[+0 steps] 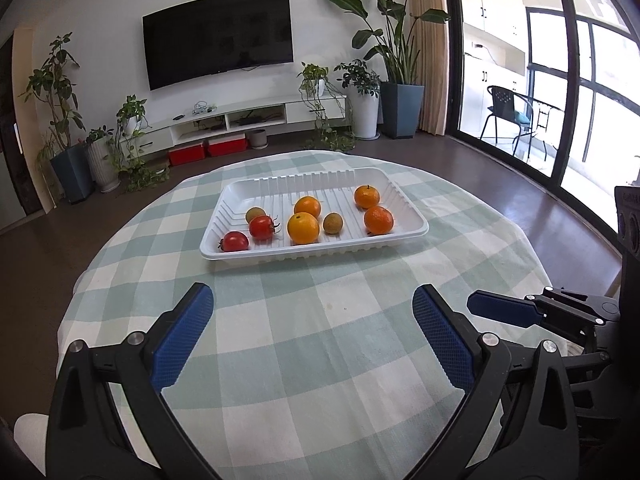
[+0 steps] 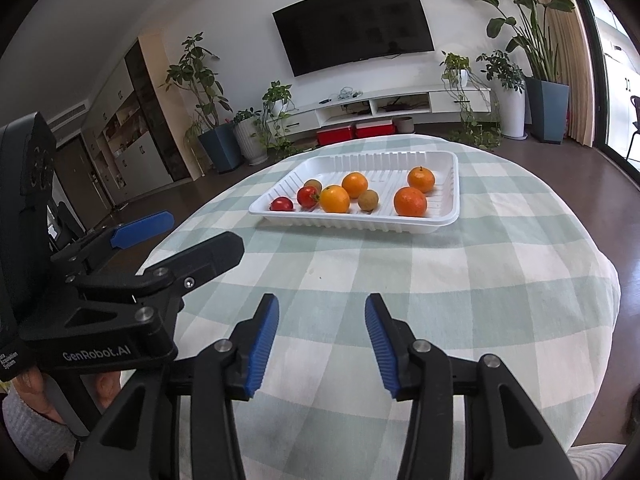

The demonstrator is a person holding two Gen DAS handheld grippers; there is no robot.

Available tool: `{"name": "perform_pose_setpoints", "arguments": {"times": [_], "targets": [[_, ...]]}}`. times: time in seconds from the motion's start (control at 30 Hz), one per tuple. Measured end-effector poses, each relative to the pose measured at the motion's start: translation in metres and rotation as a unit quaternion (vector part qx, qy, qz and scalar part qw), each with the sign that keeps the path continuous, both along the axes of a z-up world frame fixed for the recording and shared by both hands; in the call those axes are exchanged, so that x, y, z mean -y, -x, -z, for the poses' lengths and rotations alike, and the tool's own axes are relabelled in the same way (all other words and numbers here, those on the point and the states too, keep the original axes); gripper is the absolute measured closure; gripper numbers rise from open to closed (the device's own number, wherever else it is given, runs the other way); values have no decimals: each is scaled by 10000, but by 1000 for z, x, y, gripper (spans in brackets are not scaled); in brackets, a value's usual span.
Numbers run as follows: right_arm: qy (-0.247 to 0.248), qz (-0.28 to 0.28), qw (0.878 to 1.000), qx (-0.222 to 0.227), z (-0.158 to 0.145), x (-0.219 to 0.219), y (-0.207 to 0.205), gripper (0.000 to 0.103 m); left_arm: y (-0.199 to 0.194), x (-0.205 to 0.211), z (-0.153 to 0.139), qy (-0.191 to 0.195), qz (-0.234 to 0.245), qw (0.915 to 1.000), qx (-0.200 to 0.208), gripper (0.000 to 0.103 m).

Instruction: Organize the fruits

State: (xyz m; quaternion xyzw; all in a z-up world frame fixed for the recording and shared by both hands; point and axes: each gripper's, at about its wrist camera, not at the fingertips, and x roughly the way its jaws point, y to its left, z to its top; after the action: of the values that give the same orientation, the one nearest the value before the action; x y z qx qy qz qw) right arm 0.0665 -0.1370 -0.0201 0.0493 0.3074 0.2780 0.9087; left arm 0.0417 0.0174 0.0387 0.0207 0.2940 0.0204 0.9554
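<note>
Seven fruits lie in the white tray [image 1: 404,227] on the table [image 1: 320,360]. Both the left gripper [image 1: 312,334] and right gripper [image 2: 322,346] hover apart, holding nothing, near the front edge. Their handles are cut off below; the small brown fruits [image 2: 367,200] are hard to identify.

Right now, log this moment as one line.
white plastic tray: seven fruits inside | left gripper: open, empty | right gripper: open, empty

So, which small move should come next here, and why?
Probably bring the right gripper forward toward the white tray, aiming at the near orange. Both grippers are open and empty over the checked tablecloth, short of the tray, and all the fruit still lies mixed inside it.
</note>
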Motion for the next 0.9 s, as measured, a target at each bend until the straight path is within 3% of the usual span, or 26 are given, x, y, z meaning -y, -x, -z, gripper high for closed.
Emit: {"name": "perform_pose_setpoints", "arguments": {"times": [0.9], "targets": [[9,12,10000,-21,2,2,4,52,6,1,3,18,14,10000,-83,2]]}}
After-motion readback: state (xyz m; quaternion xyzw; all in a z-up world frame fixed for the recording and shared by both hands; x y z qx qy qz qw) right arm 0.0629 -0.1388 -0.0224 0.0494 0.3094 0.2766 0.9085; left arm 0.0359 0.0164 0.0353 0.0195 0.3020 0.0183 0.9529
